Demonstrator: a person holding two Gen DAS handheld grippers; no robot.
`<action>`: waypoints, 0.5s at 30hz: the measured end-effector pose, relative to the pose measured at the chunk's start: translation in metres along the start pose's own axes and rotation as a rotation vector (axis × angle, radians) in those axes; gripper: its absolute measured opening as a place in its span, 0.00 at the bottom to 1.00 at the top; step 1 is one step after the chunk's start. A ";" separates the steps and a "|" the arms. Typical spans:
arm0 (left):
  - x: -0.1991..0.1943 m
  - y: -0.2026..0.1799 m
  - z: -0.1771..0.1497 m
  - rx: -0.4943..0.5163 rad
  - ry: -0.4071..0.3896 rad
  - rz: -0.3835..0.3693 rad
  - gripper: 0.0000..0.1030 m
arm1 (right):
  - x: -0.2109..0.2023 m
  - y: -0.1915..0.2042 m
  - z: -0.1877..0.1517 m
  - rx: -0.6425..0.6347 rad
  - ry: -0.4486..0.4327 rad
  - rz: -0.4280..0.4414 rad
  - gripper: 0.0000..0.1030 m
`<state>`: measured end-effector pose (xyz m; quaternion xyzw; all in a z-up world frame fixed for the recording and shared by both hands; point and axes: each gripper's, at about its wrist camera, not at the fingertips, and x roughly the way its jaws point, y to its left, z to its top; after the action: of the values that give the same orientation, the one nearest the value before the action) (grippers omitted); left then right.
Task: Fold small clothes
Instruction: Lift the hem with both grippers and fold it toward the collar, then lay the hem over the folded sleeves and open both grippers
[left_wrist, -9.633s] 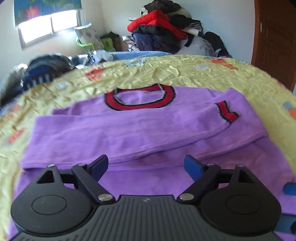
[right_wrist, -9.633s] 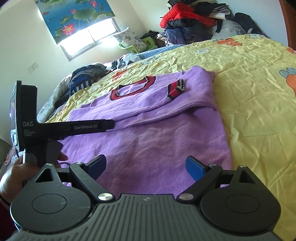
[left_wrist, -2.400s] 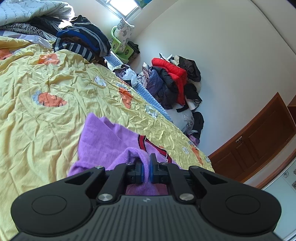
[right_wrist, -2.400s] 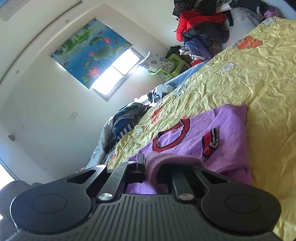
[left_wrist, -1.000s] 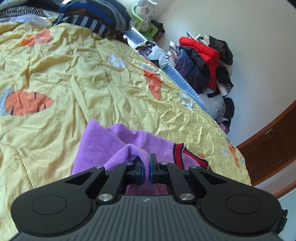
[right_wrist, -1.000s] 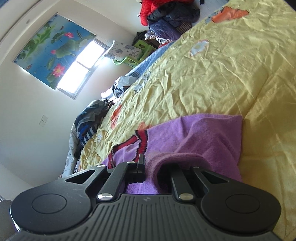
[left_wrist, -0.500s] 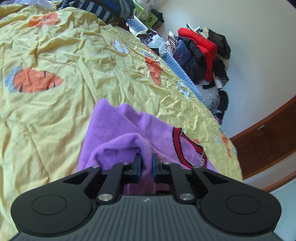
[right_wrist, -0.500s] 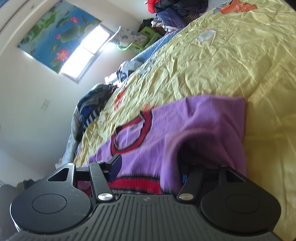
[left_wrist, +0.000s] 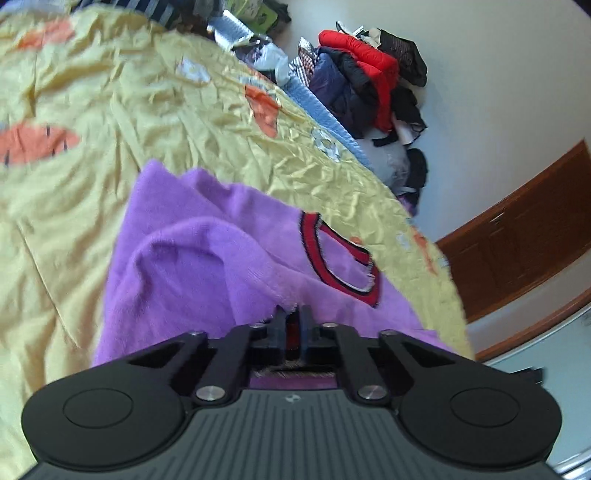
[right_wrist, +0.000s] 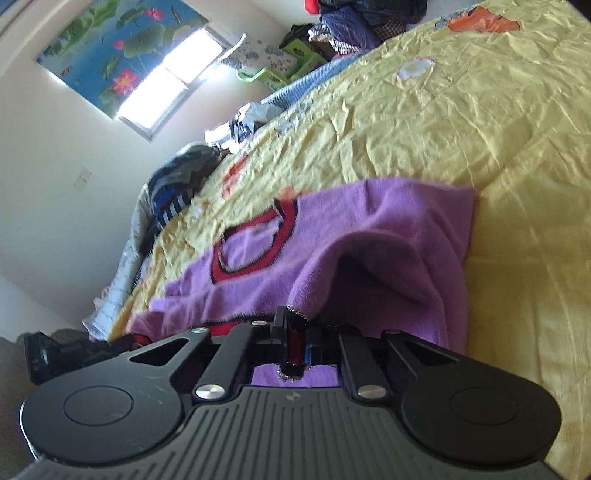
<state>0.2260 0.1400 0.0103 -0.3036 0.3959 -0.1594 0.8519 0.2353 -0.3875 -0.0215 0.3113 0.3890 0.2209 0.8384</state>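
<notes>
A purple sweater (left_wrist: 192, 258) with a red and black collar (left_wrist: 343, 266) lies on the yellow bedspread (left_wrist: 92, 110), with a loose fold of it humped up ahead of my fingers. My left gripper (left_wrist: 291, 325) has its jaws closing, and the sweater's red hem band shows pinched between the pads. In the right wrist view the same sweater (right_wrist: 388, 240) and collar (right_wrist: 255, 240) lie ahead. My right gripper (right_wrist: 295, 332) is likewise closing, with the red hem band (right_wrist: 295, 343) between its pads.
A heap of jackets (left_wrist: 369, 74) is piled against the far wall beside a wooden door (left_wrist: 517, 240). More clothes (right_wrist: 177, 184) are stacked at the bed's other end under a window (right_wrist: 173, 85). Bare yellow bedspread (right_wrist: 480, 110) stretches beyond the sweater.
Both grippers let go of the purple fold, which now rests on the sweater. The right one stood wide open half a second ago. Both have since shut on the red hem band.
</notes>
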 end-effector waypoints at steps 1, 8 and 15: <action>0.000 -0.003 0.002 0.015 -0.012 0.019 0.05 | -0.001 0.000 0.003 0.006 -0.010 0.011 0.13; -0.011 -0.019 0.030 0.057 -0.129 0.054 0.05 | 0.000 -0.001 0.032 0.038 -0.096 0.056 0.12; -0.005 -0.016 0.066 0.007 -0.211 0.098 0.05 | 0.008 -0.017 0.058 0.120 -0.177 0.054 0.12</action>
<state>0.2734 0.1561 0.0562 -0.2959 0.3180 -0.0861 0.8966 0.2880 -0.4150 -0.0079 0.3895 0.3176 0.1915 0.8431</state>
